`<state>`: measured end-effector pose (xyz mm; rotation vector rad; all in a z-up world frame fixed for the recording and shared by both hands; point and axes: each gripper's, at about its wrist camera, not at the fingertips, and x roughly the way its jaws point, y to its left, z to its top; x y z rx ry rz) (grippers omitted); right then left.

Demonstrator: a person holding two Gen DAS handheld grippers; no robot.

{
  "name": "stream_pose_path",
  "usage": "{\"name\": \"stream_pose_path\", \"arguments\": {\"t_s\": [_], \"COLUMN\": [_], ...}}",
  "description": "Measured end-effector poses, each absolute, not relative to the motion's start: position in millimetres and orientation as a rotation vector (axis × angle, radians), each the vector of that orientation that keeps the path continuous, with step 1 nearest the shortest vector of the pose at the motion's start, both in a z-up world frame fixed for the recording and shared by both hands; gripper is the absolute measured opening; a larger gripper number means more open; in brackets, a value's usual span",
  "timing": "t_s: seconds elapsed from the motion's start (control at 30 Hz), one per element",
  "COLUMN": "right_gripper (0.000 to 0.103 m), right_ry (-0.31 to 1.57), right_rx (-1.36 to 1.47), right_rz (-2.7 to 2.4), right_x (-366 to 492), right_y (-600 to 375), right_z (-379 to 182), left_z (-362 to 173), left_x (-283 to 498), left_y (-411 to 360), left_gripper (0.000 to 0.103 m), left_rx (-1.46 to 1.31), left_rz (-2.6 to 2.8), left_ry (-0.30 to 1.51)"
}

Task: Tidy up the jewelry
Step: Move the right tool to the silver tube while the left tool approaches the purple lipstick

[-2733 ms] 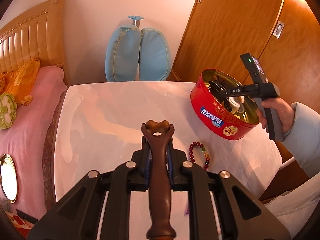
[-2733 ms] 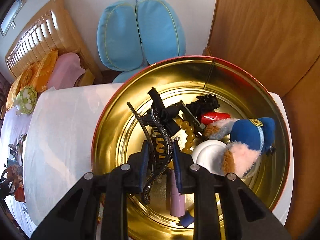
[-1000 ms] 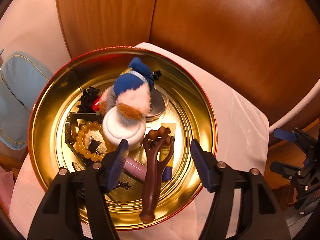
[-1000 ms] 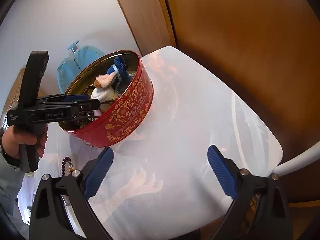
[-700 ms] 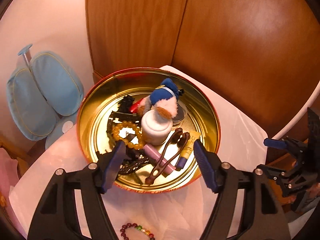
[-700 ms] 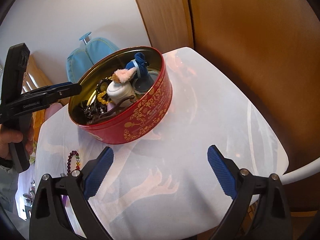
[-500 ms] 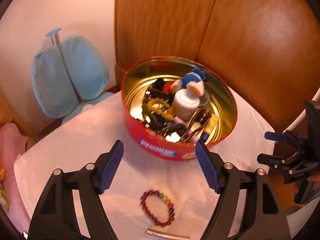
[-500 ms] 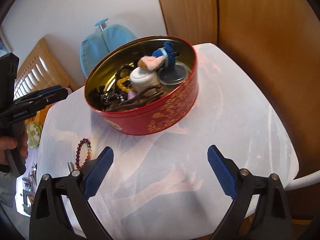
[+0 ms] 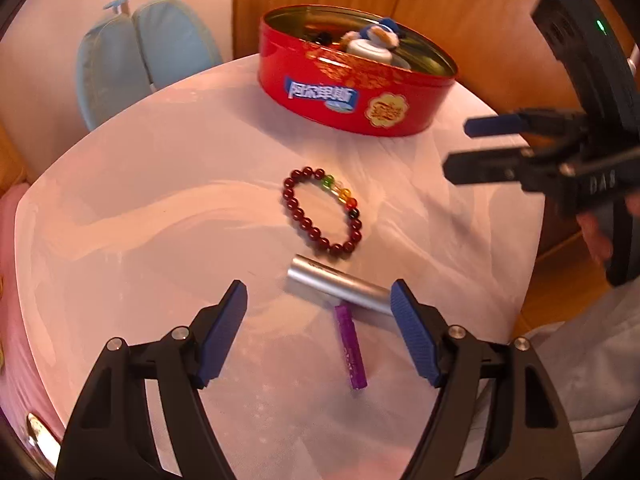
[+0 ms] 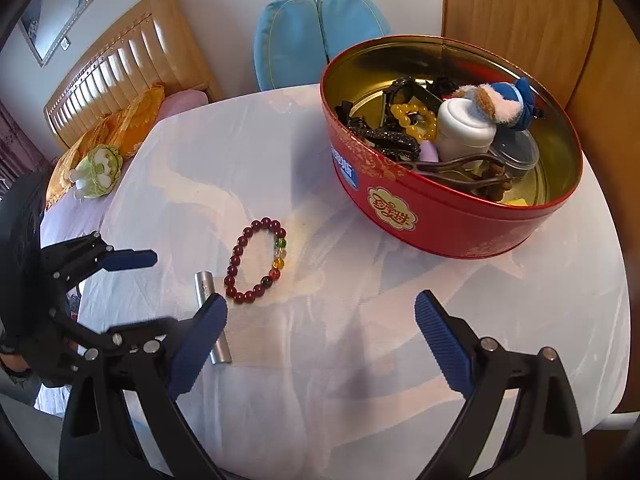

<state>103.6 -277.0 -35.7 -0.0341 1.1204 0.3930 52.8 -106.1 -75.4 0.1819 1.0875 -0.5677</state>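
Observation:
A dark red bead bracelet (image 9: 323,210) with a few coloured beads lies on the white table (image 9: 160,208); it also shows in the right wrist view (image 10: 256,262). A silver tube (image 9: 338,283) and a purple stick (image 9: 351,346) lie just in front of it. My left gripper (image 9: 320,330) is open and empty, above the tube and stick. My right gripper (image 10: 320,344) is open and empty over bare table. The red round tin (image 10: 448,200) holds a brown hair clip (image 10: 460,170), yellow beads (image 10: 414,120), a white jar (image 10: 464,128) and a plush toy (image 10: 500,102).
A blue cushioned chair back (image 10: 320,32) stands behind the table. A bed with a wooden headboard (image 10: 120,60) and a cabbage toy (image 10: 100,166) lies to the left. Wooden wardrobe doors (image 9: 440,0) rise behind the tin. The table's edge is close at the right (image 10: 616,280).
My left gripper released the brown clip into the tin, pulled back, and now hovers over the tube and stick. My right gripper let go of the black clip and withdrew, open.

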Motion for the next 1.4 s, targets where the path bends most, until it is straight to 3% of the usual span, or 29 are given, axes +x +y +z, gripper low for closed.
{"name": "stream_pose_path", "arguments": {"t_s": [0.23, 0.97, 1.4], "right_gripper": [0.096, 0.096, 0.096], "right_ry": [1.135, 1.195, 1.167], "right_rx": [-0.025, 0.012, -0.300], "right_rz": [0.363, 0.265, 0.525], "right_x": [106, 86, 64], "right_y": [-279, -296, -207], "right_z": [-39, -51, -61], "left_z": [-86, -97, -89], "left_x": [56, 58, 31], "left_y": [-117, -134, -67], "left_gripper": [0.073, 0.074, 0.074], "left_rx": [0.170, 0.478, 0.152], "left_rz": [-0.726, -0.886, -0.622], "left_ry": [1.032, 0.955, 1.086]}}
